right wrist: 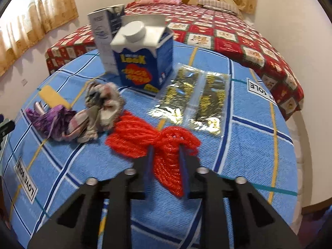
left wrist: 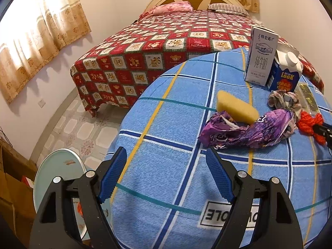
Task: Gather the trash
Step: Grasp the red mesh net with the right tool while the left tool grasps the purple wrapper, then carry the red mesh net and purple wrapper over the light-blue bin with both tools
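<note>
- My right gripper (right wrist: 166,151) has its jaws closed on the red mesh net (right wrist: 153,137), which lies bunched on the blue plaid cloth (right wrist: 249,145).
- My left gripper (left wrist: 166,161) hangs with jaws wide apart, holding nothing.
- Just ahead of it lie a crumpled purple wrapper (left wrist: 249,132) and a yellow sponge (left wrist: 236,105), touching.
- A blue milk carton (right wrist: 143,62) stands upright behind, beside a gold foil packet (right wrist: 193,97).

Left wrist: low over the counter (left wrist: 170,108), facing the bed (left wrist: 166,41) at 12 o'clock.
Right wrist: closer in, same heading.
Shared: cartons, bed.
</note>
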{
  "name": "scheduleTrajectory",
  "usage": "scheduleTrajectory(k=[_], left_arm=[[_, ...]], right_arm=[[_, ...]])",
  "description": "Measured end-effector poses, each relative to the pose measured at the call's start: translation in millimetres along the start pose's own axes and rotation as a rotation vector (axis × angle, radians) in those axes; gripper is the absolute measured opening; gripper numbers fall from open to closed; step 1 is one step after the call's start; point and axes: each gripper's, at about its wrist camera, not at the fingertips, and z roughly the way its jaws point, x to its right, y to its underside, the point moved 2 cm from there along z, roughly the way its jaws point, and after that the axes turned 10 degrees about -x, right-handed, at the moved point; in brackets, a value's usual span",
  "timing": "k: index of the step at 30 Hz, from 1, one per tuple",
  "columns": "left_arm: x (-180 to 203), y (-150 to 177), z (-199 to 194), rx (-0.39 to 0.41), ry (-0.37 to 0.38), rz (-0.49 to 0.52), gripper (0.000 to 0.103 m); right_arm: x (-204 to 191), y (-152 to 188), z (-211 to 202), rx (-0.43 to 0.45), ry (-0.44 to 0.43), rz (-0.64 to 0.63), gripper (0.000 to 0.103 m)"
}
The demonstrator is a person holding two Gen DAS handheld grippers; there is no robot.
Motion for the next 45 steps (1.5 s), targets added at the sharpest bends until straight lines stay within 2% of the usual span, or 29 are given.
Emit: scheduleTrajectory(k=[2, 8, 11, 13, 20, 21, 22, 23, 24, 25, 26, 28, 30, 36, 45], left_arm=[[4, 0, -1, 0.002, 0.010, 0.006, 0.077], [28, 1, -6, 0.012, 0.040, 0.041, 0.076], [44, -2, -3, 0.010, 0.054, 0.064, 0.075], [57, -5, 0, 0.004, 0.063, 0.080, 0.070], [93, -14, 11, -0.006, 0.102, 0.151, 0.070], [98, -14, 16, -0.024, 0.104, 0.164, 0.064], [100, -14, 21, -0.041, 0.121, 0.169, 0.052], [102, -13, 25, -0.056, 0.136, 0.173, 0.049], [105, -12, 27, -0.059, 0.133, 0.185, 0.041], [107, -10, 26, -0.055, 0.132, 0.194, 0.021], [109, -8, 26, -0.055, 0.143, 0.206, 0.015], [111, -5, 22, -0.037, 0.144, 0.215, 0.012], [109, -3, 13, -0.011, 0.144, 0.229, 0.008], [83, 7, -14, 0.019, 0.160, 0.210, 0.008], [18, 26, -35, 0.030, 0.100, 0.111, 0.008]], right_arm=[[-3, 6, -7, 0.012, -0.035, 0.012, 0.012], [6, 26, -37, 0.081, -0.060, 0.093, 0.011], [19, 37, -51, 0.113, -0.056, 0.141, 0.011], [25, 43, -57, 0.127, -0.050, 0.160, 0.011], [44, 56, -68, 0.151, -0.036, 0.180, 0.011], [43, 56, -67, 0.151, -0.039, 0.177, 0.011], [44, 56, -68, 0.151, -0.040, 0.176, 0.011], [43, 57, -68, 0.152, -0.040, 0.171, 0.011], [42, 58, -69, 0.154, -0.039, 0.167, 0.011], [41, 57, -69, 0.155, -0.041, 0.164, 0.011], [39, 57, -69, 0.156, -0.042, 0.162, 0.011], [35, 57, -69, 0.158, -0.043, 0.154, 0.011], [29, 56, -71, 0.164, -0.046, 0.144, 0.011], [8, 54, -78, 0.181, -0.059, 0.119, 0.011], [-49, 46, -77, 0.199, -0.092, 0.045, 0.011]])
